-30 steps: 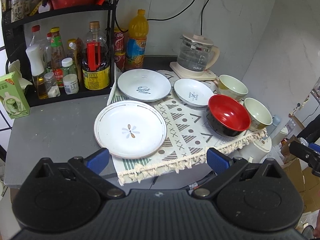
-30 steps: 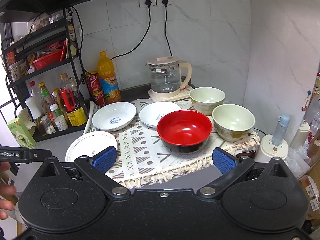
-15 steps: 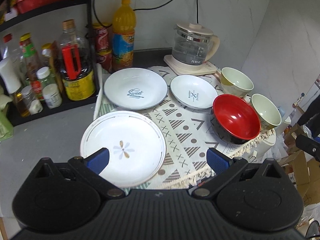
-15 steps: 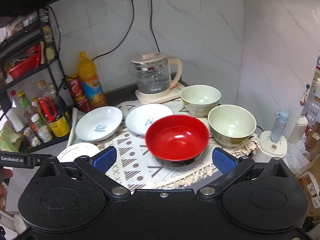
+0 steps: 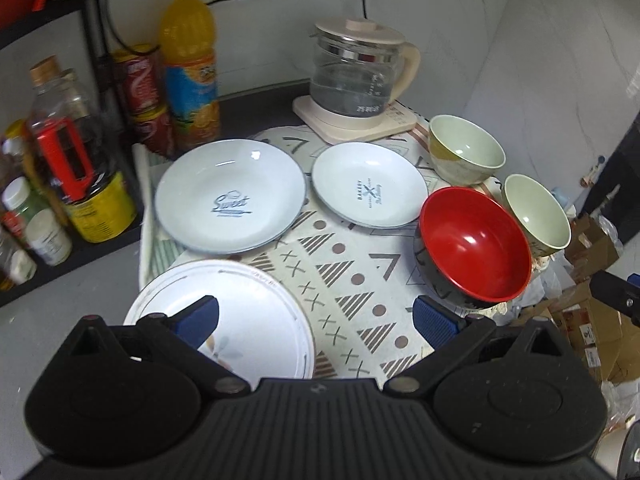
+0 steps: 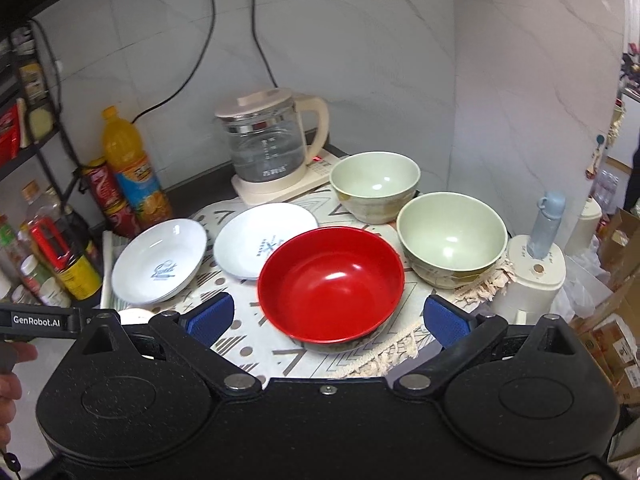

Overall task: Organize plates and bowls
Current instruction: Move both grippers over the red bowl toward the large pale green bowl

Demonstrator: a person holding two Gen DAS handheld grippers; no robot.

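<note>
Glossy red-lined bowl (image 6: pixel 331 285), glazed white plates (image 5: pixel 230 195), woven fringed cloth mat (image 5: pixel 348 268), clear glass kettle (image 6: pixel 266 145) with matt cream plastic lid, ribbed blue gripper pads (image 6: pixel 444 319)

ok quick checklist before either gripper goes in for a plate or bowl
1. Left gripper open, holding nothing: ok.
2. Right gripper open, holding nothing: ok.
3. Red bowl between the right fingers' line: ok.
4. Flower plate lined up for the left: not ok, sits off to the left, under one finger.
5. Red bowl free of the near green bowl: cannot tell.
6. Dishes unstacked: ok.
</note>
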